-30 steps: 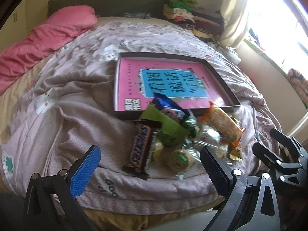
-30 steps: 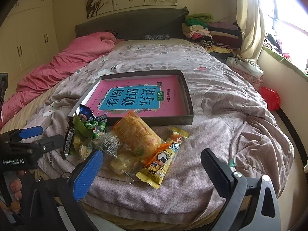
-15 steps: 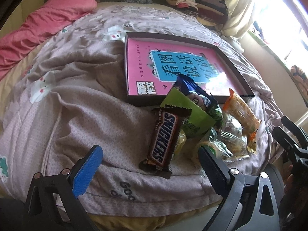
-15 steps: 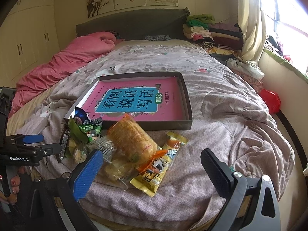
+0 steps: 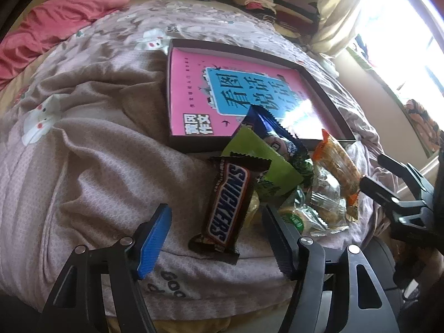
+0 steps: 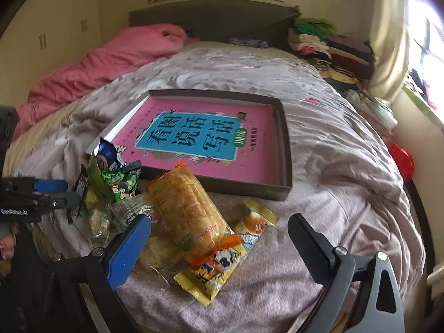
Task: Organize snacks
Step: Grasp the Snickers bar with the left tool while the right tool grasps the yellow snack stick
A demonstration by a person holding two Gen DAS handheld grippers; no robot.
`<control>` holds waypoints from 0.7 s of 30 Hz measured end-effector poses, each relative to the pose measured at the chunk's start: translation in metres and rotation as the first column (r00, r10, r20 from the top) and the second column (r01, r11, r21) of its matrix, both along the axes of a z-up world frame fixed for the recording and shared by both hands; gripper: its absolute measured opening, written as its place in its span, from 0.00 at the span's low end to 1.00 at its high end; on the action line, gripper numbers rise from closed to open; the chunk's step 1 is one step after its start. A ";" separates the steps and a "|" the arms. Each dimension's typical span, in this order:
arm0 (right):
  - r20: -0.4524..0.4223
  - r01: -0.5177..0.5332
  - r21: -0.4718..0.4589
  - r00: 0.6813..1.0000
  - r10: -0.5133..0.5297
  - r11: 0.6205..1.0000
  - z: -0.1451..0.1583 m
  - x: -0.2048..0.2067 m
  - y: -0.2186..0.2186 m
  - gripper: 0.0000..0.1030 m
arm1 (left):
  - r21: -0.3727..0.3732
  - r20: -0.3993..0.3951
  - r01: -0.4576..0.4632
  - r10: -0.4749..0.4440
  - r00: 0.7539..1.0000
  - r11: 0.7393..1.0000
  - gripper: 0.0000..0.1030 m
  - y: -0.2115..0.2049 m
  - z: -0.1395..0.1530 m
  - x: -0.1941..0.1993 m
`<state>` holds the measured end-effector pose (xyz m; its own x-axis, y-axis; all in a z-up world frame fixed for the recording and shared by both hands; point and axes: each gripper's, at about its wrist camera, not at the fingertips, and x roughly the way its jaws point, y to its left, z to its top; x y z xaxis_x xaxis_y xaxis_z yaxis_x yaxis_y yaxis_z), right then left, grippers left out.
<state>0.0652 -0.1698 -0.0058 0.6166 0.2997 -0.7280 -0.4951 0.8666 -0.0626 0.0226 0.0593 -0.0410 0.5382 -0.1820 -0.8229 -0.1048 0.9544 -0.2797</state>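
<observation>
A pile of snacks lies on the bed in front of a dark shallow box [image 5: 177, 138] [image 6: 285, 149] lined with a pink book. A Snickers bar [image 5: 226, 205] lies nearest my left gripper [image 5: 216, 234], which is open with its jaws on either side of the bar's near end. Behind it are a green packet [image 5: 266, 166], a blue packet [image 5: 270, 127] and an orange cracker pack [image 5: 337, 163] [image 6: 186, 208]. My right gripper [image 6: 219, 245] is open, low over the cracker pack and a yellow packet [image 6: 222, 266].
The bed has a mauve quilt [image 6: 347, 166] with a pink duvet [image 6: 111, 61] at the back left. Folded clothes [image 6: 327, 47] are stacked at the headboard's right. A window and curtain are on the right. The bed's near edge is just below the grippers.
My left gripper has moved forward and down to the Snickers bar, which now sits between its jaws. My right gripper has moved closer to the cracker pack.
</observation>
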 end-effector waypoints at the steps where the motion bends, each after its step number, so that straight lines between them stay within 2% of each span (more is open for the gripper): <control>1: 0.003 -0.011 -0.012 1.000 0.011 1.000 -0.001 0.002 0.003 0.97 | -0.002 0.002 0.004 -0.004 1.000 1.000 0.66 0.000 0.000 0.001; 8: -0.014 -0.093 -0.112 0.996 0.092 0.989 -0.017 0.018 0.022 0.88 | -0.037 -0.009 0.017 -0.017 1.000 0.999 0.64 0.002 -0.005 0.004; 14: -0.044 -0.146 -0.112 0.989 0.141 0.983 -0.027 0.026 0.030 0.65 | -0.065 -0.021 0.017 -0.019 1.000 0.998 0.60 0.005 -0.010 0.007; 16: -0.052 -0.162 -0.109 0.986 0.157 0.981 -0.029 0.026 0.030 0.52 | -0.071 -0.023 0.020 -0.021 1.000 0.997 0.56 0.005 -0.011 0.008; 18: -0.063 -0.188 -0.095 0.981 0.183 0.978 -0.031 0.025 0.032 0.45 | -0.082 -0.028 0.027 -0.030 0.999 0.996 0.50 0.004 -0.013 0.009; 21: -0.062 -0.192 -0.077 0.980 0.188 0.978 -0.031 0.022 0.032 0.38 | -0.092 -0.034 0.034 -0.037 0.999 0.995 0.47 0.003 -0.015 0.011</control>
<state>0.0877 -0.1382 -0.0368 0.5132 0.3451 -0.7858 -0.6548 0.7493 -0.0985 0.0341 0.0623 -0.0560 0.5010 -0.2761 -0.8202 -0.0823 0.9283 -0.3627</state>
